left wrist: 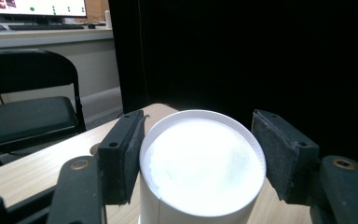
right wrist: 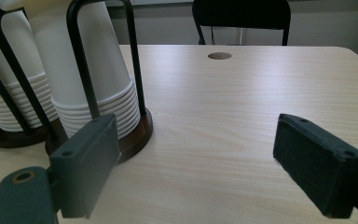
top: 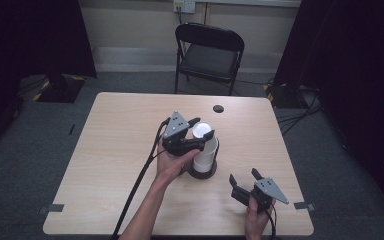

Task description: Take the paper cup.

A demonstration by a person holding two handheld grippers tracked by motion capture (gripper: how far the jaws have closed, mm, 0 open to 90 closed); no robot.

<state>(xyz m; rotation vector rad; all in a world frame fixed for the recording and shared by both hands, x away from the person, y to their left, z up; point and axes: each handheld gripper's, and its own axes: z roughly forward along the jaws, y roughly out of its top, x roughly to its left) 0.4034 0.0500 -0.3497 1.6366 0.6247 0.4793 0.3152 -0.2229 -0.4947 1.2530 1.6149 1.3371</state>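
Observation:
A stack of white paper cups [top: 205,154] stands upside down in a black wire holder on a round dark base [top: 203,173] at the table's middle. My left gripper [top: 201,129] reaches in from the left and is shut on the top cup [top: 203,132] of the stack. In the left gripper view the pads sit on either side of the cup [left wrist: 203,168], whose flat white bottom faces the camera. My right gripper [top: 244,176] stands open near the front right of the table, with nothing between its jaws. The right gripper view shows two cup stacks [right wrist: 105,70] [right wrist: 9,79] to the left of my right gripper [right wrist: 196,158].
A black folding chair [top: 210,55] stands behind the wooden table [top: 120,150]. A round cable hole [top: 218,108] is near the far edge. The left gripper's cable [top: 140,180] trails toward the front edge. Dark curtains hang at both sides.

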